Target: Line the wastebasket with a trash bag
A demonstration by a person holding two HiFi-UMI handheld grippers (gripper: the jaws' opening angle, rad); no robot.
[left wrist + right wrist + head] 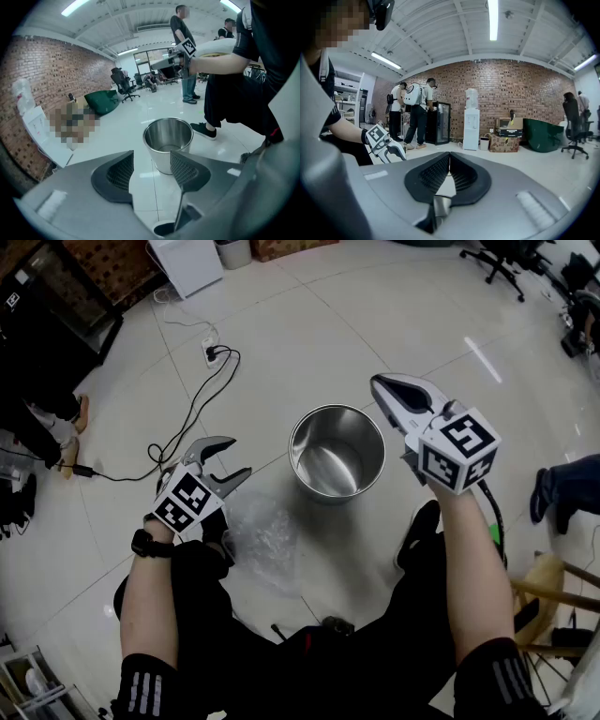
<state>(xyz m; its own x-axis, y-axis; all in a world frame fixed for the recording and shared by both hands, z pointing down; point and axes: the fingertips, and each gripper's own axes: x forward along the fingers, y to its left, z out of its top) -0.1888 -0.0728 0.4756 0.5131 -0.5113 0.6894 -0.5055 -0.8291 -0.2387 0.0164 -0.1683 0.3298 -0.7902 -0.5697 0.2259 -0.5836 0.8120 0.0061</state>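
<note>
Open-plan office, brick wall (520,89), office chairs (123,84), water dispenser (471,119)

the wastebasket (337,454) stands on the floor ahead of me, between my left gripper (236,457) and right gripper (380,386). the trash bag (262,538) lies nearer me, to its left, just beside my left gripper.

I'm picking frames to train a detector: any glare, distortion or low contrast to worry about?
Head view: fisheye bends the tile lines, a glare streak lies on the glossy floor, the clear bag barely stands out from the white tiles. Left gripper view: dark rounded corners, bucket sharp. Right gripper view: ceiling light blown out.
</note>
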